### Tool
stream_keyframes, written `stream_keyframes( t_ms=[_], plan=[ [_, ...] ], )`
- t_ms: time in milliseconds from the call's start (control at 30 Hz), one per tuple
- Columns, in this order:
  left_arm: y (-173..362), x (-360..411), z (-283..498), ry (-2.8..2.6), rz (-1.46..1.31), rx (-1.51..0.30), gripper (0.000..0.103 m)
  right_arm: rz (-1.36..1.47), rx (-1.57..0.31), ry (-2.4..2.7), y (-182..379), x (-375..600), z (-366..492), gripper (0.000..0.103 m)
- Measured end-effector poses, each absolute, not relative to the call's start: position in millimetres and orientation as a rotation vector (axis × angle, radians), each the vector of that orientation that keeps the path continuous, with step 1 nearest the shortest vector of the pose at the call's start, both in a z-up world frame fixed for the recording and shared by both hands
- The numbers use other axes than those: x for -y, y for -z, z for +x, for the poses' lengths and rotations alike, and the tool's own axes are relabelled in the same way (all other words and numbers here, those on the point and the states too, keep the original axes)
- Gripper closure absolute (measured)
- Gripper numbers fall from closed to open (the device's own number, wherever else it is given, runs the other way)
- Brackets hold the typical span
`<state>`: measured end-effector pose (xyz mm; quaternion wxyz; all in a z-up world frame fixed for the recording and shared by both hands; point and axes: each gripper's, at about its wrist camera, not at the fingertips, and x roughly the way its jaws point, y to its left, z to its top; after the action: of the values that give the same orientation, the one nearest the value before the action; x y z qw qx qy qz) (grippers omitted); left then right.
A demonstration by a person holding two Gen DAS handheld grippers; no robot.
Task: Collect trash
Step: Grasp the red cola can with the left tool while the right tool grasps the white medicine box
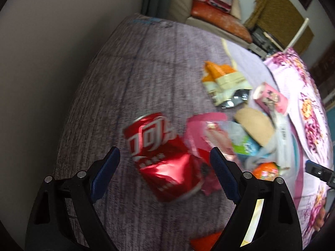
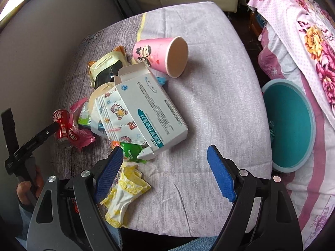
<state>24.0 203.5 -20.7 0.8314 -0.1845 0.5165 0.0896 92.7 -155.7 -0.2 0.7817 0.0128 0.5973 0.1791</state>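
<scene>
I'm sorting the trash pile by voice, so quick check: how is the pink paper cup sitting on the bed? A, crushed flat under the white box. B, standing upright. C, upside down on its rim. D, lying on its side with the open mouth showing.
D: in the right wrist view the pink paper cup lies on its side, its open mouth facing the camera, just beyond the white box, not under it.

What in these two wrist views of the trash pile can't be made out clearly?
- Red can: motion blur in the left wrist view leaves its small print unreadable.
- Tan round piece: mostly buried under the white box and printed mask in the right wrist view; what it is stays unclear.
- Teal bin: floral quilt hides its far rim; contents not visible.
- Yellow wrapper: partly behind the right gripper.
</scene>
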Motion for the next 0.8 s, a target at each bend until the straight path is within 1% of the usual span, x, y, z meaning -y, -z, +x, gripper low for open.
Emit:
stream_keyframes(
  t_ms=[300, 467, 500, 533, 567, 600, 633, 733, 767, 800],
  plan=[
    [53.0, -216.7, 27.8, -0.203, -0.426, -1.159, 0.015, -0.037, -1.318, -0.425, 13.4, 130.0, 126.6, 0.025],
    [56.2, -214.9, 30.6, -0.190, -0.382, -1.142, 0.015, -0.080, -1.365, -0.507, 33.3, 115.9, 151.1, 0.025],
    [56.2, -215.8, 30.2, -0.184, -0.379, -1.136, 0.018, -0.088, -1.372, -0.514, 36.5, 113.7, 154.8, 0.025],
    [55.5, -215.5, 30.7, -0.179, -0.368, -1.126, 0.027, -0.098, -1.384, -0.523, 41.6, 112.3, 159.4, 0.025],
    [55.4, -214.3, 34.0, -0.173, -0.355, -1.120, 0.034, -0.100, -1.389, -0.528, 44.7, 111.3, 161.6, 0.025],
    [55.3, -213.2, 34.3, -0.168, -0.343, -1.116, 0.050, -0.097, -1.395, -0.537, 48.3, 111.5, 165.5, 0.025],
    [54.6, -212.3, 34.4, -0.161, -0.334, -1.115, 0.052, -0.089, -1.400, -0.546, 51.1, 111.6, 167.3, 0.025],
    [54.7, -206.5, 42.1, -0.155, -0.320, -1.114, 0.052, -0.036, -1.418, -0.569, 58.3, 115.7, 170.6, 0.025],
    [54.4, -206.6, 42.4, -0.158, -0.320, -1.112, 0.052, -0.014, -1.419, -0.573, 59.6, 117.3, 169.5, 0.030],
    [54.0, -207.4, 42.6, -0.162, -0.324, -1.108, 0.052, 0.007, -1.411, -0.584, 59.1, 118.9, 166.9, 0.039]
  ],
)
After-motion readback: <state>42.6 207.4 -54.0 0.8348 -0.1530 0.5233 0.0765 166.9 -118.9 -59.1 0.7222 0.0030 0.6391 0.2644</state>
